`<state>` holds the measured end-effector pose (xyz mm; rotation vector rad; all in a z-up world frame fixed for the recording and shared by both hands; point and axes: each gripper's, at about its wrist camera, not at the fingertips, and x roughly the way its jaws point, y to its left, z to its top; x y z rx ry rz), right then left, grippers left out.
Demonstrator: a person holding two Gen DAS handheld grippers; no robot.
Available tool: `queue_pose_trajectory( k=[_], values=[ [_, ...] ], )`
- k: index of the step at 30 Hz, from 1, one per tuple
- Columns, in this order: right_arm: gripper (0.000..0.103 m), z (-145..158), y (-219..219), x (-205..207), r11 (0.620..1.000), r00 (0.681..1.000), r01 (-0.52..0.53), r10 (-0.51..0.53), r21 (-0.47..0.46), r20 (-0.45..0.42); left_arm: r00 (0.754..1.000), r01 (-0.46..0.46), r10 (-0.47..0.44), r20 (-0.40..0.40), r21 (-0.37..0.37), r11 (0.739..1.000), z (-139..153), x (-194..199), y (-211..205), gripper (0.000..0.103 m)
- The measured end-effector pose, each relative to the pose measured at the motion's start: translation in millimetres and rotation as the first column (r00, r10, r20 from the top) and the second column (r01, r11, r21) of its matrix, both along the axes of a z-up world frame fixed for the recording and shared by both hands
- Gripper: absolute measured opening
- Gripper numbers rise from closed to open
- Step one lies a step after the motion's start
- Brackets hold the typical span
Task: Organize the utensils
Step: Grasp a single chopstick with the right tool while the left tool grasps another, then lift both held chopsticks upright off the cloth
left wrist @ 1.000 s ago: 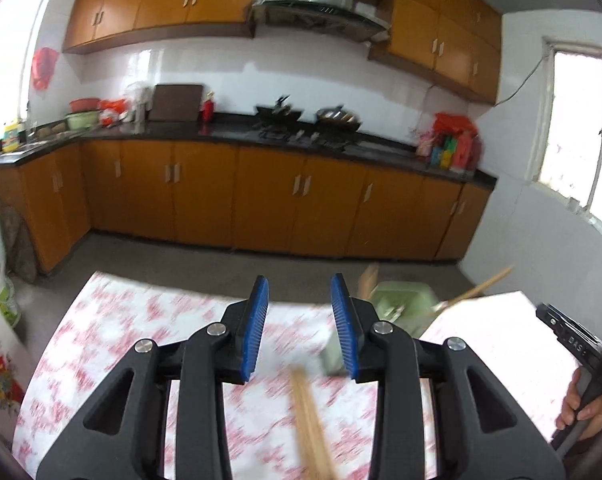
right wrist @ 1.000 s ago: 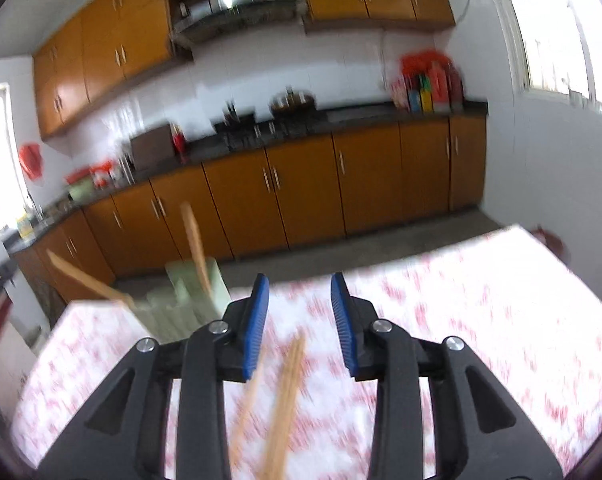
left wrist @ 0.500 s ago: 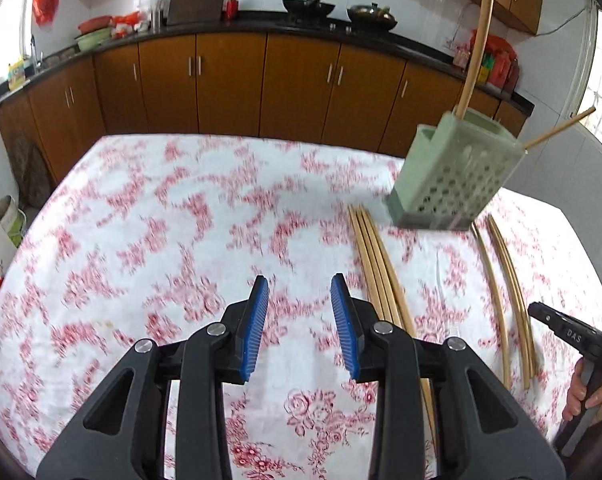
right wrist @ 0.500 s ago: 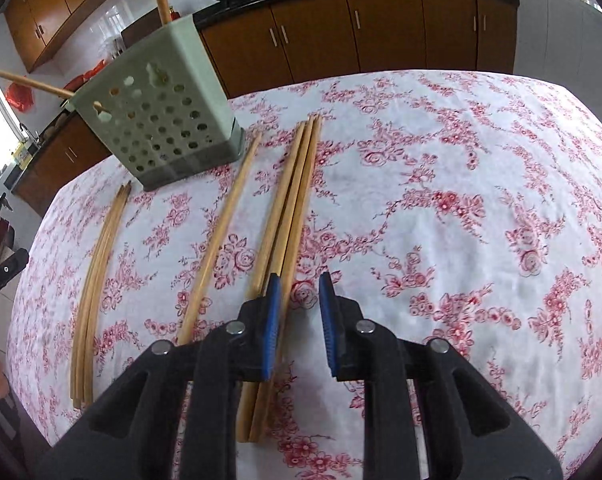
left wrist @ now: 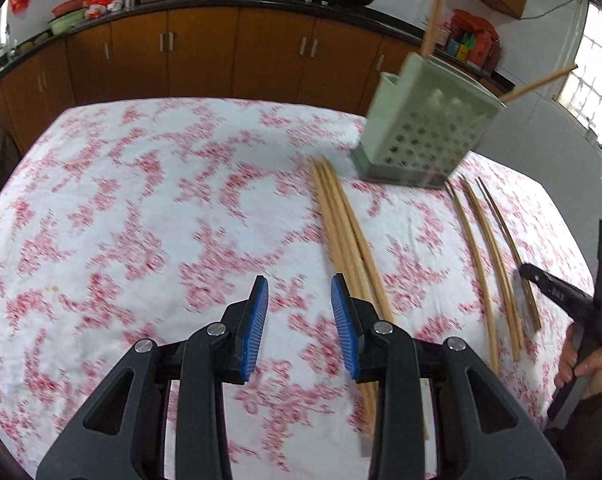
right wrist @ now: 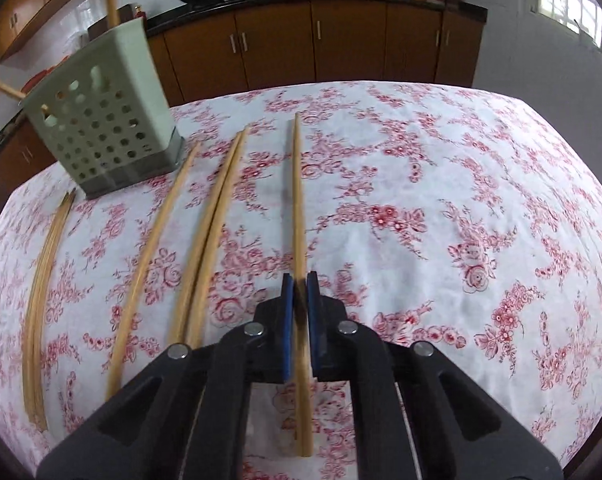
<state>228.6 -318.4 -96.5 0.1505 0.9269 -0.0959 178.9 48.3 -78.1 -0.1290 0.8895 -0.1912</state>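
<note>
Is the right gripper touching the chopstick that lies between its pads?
Touching. The right wrist view shows the right gripper with both blue pads pressed against the chopstick, no gap on either side.

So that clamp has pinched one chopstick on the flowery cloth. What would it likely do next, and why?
Probably lift it. The right gripper has just closed on a single chopstick that lies flat on the tablecloth, apart from the others. The green holder stands off to the left with two chopsticks already in it, so raising it clear seems the first step.
</note>
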Motion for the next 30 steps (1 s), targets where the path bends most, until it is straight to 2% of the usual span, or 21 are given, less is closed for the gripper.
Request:
queue_pose_trajectory(
  k=[5,14,21,25,30],
  values=[
    [0.008,-2,-1,0,1.0,1.0,-0.008,0.008,-0.015,0.002,0.998,0.056,-0.056,-0.02,0.008,0.998,-10,-4,-18,0.034],
    [0.008,-3,1,0,1.0,1.0,-0.011,0.011,-0.014,0.003,0.997,0.059,-0.056,-0.055,0.059,0.997,-27,-5,-28,0.027],
    [0.008,-3,0,0,1.0,1.0,-0.009,0.01,-0.014,0.004,0.999,-0.001,0.006,-0.05,0.106,0.994,-27,4,-23,0.022],
    [0.008,-1,0,-3,1.0,1.0,-0.015,0.015,-0.024,0.008,0.999,-0.024,0.028,-0.024,0.156,0.987,-29,7,-23,0.008],
    [0.008,-2,-3,3,0.999,1.0,-0.027,0.028,-0.036,0.013,0.995,-0.095,0.1,-0.019,0.169,0.981,-28,28,1,0.007]
  ],
)
